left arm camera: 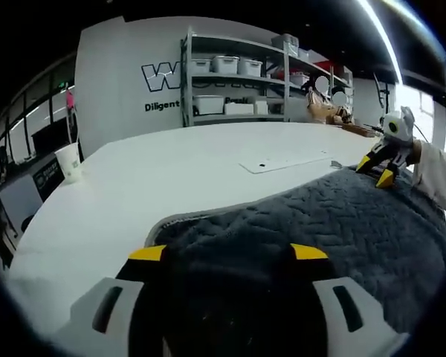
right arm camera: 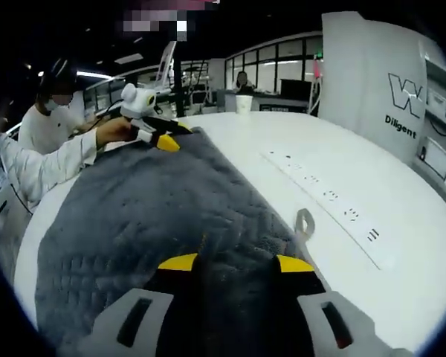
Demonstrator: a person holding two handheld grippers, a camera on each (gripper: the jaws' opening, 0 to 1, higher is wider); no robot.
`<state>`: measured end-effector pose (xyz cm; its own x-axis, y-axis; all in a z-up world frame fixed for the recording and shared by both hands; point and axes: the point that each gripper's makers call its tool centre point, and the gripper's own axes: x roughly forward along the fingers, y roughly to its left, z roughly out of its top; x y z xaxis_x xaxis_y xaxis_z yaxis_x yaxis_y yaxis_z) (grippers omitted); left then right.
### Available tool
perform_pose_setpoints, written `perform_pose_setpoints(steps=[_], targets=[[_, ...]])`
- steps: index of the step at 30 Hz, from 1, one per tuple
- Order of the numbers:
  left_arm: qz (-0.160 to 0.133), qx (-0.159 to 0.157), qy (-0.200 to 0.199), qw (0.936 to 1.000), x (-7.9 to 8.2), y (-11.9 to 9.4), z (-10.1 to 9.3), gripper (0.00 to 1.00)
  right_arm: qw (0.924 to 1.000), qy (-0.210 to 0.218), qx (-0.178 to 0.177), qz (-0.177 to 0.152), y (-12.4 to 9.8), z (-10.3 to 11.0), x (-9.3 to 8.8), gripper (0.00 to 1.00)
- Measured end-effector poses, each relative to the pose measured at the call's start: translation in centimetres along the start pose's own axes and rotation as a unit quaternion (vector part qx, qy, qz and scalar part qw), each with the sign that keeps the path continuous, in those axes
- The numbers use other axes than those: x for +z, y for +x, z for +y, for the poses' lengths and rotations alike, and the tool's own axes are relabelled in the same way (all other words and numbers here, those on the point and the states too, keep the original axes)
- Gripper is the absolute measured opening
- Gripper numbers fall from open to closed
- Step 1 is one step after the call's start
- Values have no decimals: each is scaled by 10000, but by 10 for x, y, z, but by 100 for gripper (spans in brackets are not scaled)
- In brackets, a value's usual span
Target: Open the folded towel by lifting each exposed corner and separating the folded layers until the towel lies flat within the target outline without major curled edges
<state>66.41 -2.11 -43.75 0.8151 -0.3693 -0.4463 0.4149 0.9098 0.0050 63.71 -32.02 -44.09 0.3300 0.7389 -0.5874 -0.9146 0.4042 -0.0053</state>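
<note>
- Towel (left arm camera: 312, 223), dark grey with a quilted wavy pattern, is lying spread across the white table (left arm camera: 134, 193) and is stretching between the two grippers
- In the left gripper view the towel is filling the area from 6 o'clock round to 3 o'clock, with its pale-edged border curving across the table toward 9 o'clock
- Left gripper (left arm camera: 228, 253) is rising from 6 o'clock with its yellow-tipped jaws standing on either side of a bunched fold of towel; the cloth is sitting between the tips, so the jaws are gripping the towel
- Right gripper (left arm camera: 377, 169) is appearing at 2 o'clock in that view, held by a hand in a white sleeve (left arm camera: 438, 175), its yellow tips pressing at the far towel edge
- In the right gripper view the towel (right arm camera: 156, 208) is running from 6 o'clock up toward 11 o'clock, and a small loop tag (right arm camera: 305, 223) is lying on the table just beside its right border
- Right gripper (right arm camera: 236, 262) is likewise closing on a raised fold of towel between its yellow tips
- Left gripper (right arm camera: 160, 137) is showing at 11 o'clock there, a hand (right arm camera: 115, 130) holding it at the towel's far corner
- A white power strip (right arm camera: 327, 197) is lying on the table toward 3 o'clock, apart from the towel
- A paper cup (left arm camera: 69, 161) is standing near the table edge at 9 o'clock in the left gripper view
- Metal shelves (left arm camera: 238, 74) holding bins are standing beyond the table at 12 o'clock
</note>
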Motion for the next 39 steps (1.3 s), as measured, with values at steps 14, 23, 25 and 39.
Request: perform_pose_setpoints(steps=[14,23,25,39], targets=[[-89,-69,41,9999,0,1,3,68,9998,-38,92,184,-9,5,-8,38],[-87,-67,58,9999,1,1,3,67,9994,199,202,177,-9,13,-5,49],[-58,-68,44,10000,2,1,2,68,9994,98,139,310,-10,15,-6,49],[-115,-226,-208,9995,19,-18,-2,91,9976,248,-186,621,-53,23,-26,73]])
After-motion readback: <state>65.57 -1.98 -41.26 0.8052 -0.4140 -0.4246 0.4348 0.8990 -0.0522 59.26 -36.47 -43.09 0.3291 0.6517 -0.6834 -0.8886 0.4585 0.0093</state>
